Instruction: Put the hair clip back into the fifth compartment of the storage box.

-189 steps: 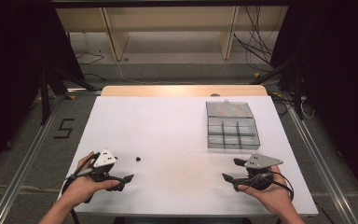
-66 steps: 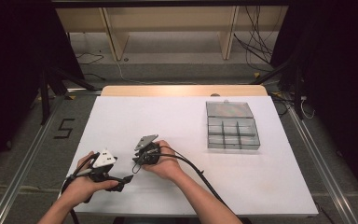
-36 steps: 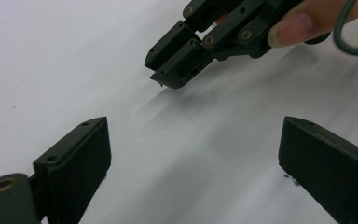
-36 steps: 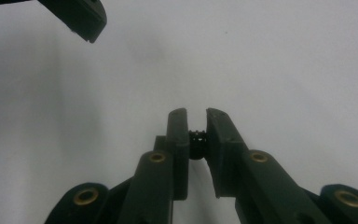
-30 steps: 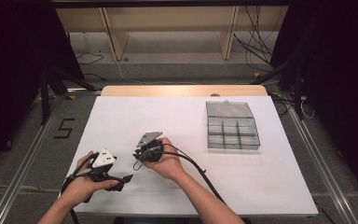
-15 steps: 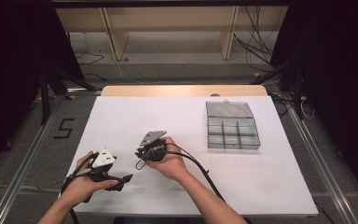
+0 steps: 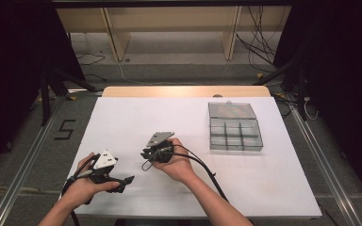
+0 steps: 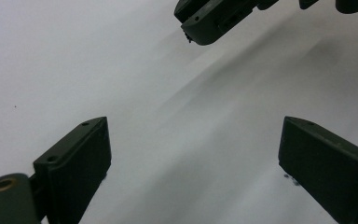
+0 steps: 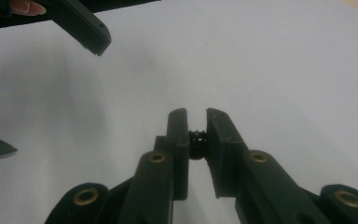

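A small black ridged part (image 9: 197, 138), too dark and half hidden to identify, sat pinched between the right gripper (image 7: 156, 149)'s fingers (image 9: 178, 135) above the white worktop (image 7: 122, 122). The left gripper (image 7: 104, 170) rested nearby, fingers (image 8: 77, 158) spread wide. A clear compartment box (image 7: 234, 127) stood well apart.

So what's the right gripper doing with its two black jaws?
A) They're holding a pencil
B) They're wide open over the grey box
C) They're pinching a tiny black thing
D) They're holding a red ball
C. In the right gripper view, the right gripper has its jaws nearly closed, with a small black part pinched between them above the white table.
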A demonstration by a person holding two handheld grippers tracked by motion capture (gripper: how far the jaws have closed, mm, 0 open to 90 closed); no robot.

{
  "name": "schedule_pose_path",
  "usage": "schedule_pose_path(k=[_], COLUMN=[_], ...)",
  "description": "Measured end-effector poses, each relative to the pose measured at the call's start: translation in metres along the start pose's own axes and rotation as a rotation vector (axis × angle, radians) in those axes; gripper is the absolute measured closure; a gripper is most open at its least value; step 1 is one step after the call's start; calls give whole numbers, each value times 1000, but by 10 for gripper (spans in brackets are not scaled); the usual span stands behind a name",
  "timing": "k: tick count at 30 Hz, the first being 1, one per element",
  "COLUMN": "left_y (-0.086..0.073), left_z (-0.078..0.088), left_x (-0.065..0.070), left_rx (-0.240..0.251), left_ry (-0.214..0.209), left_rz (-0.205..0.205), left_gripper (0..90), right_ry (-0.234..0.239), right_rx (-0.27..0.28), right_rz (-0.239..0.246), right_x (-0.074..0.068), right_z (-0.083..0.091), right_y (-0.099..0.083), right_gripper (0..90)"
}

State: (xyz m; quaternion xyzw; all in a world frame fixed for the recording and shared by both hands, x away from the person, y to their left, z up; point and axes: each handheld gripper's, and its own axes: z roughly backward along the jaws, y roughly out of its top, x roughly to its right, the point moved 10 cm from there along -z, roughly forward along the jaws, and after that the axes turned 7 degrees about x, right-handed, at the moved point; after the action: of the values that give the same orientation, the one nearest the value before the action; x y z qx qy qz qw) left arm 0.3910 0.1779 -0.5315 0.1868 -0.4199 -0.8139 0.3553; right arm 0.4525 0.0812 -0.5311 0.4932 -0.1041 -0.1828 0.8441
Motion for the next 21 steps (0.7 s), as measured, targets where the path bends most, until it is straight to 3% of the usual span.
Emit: schedule_pose_path(k=[21], left_y=[0], left_z=[0], left_x=[0], left_rx=[0], left_ry=[2], left_rz=[-3], left_gripper=[88], right_ry=[-21], right_rx=[13], right_rz=[-11], right_x=[7], right_z=[21], right_y=[-3], right_gripper=[805])
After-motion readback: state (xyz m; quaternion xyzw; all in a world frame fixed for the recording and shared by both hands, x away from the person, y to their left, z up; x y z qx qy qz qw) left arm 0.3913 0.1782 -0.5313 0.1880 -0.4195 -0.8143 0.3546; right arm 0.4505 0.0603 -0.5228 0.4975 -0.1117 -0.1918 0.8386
